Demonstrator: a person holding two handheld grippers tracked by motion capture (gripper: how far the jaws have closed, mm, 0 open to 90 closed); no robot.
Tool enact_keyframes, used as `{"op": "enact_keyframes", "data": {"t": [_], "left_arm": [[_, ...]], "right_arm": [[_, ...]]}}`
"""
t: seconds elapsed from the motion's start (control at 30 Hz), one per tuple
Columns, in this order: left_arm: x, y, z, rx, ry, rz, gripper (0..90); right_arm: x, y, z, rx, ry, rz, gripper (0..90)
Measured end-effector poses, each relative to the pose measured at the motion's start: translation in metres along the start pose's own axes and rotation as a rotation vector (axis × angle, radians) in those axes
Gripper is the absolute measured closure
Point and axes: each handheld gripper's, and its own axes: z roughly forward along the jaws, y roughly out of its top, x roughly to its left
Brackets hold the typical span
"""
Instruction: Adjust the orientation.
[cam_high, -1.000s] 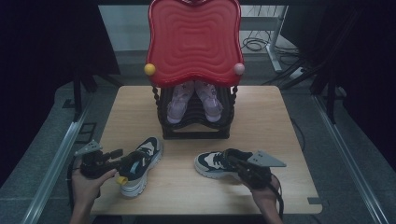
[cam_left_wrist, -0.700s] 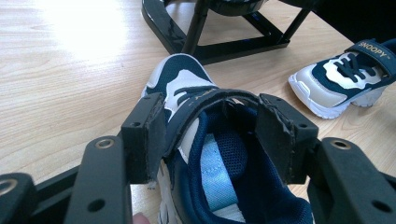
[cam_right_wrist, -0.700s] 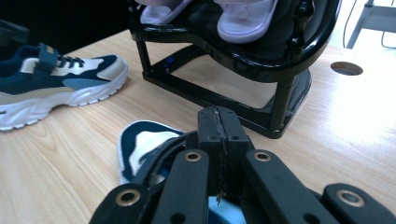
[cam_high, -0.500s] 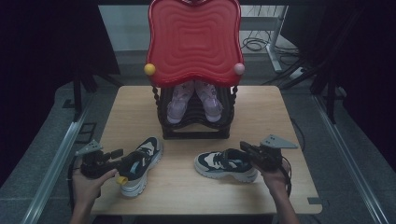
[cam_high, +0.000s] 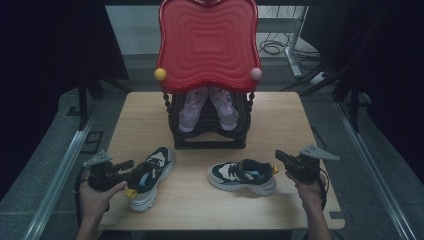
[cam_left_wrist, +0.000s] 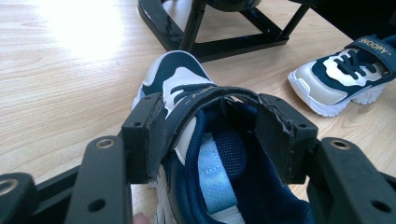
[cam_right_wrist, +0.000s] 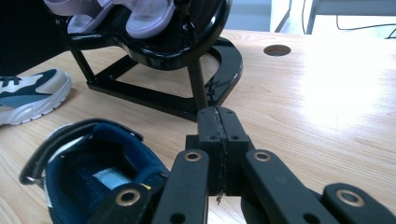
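Gripping the left sneaker (cam_left_wrist: 196, 154) by its collar near the table's (cam_high: 280, 120) front left corner, the left gripper (cam_left_wrist: 210, 135) needs a firm pinch (one jaw inside the opening) before lifting toward the black rack (cam_high: 210, 137). Right of it, the right sneaker (cam_high: 243, 176) lies unheld near the front edge; the right gripper (cam_right_wrist: 218, 140), jaws pressed together and empty, must open first.

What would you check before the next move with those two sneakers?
1. Left gripper jaws grip the left sneaker at its collar: ok.
2. Right gripper jaws shut, nothing between them: ok.
3. Right gripper off the right sneaker: ok, it sits beside the heel.
4. Right sneaker upright on the table: ok.
5. Room on the black rack beside the pink shoes: cannot tell.
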Motion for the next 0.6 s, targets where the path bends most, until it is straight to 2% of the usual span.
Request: {"op": "enact_keyframes", "data": {"t": [0.37, 0.6], "left_arm": [[0.000, 0.000, 0.001, 0.002, 0.003, 0.002, 43.2], [-0.001, 0.000, 0.001, -0.004, 0.005, 0.002, 43.3]], "right_arm": [[-0.007, -0.008, 0.005, 0.043, 0.026, -0.018, 89.8], [-0.010, -0.011, 0.006, 0.058, 0.038, -0.011, 89.8]]}}
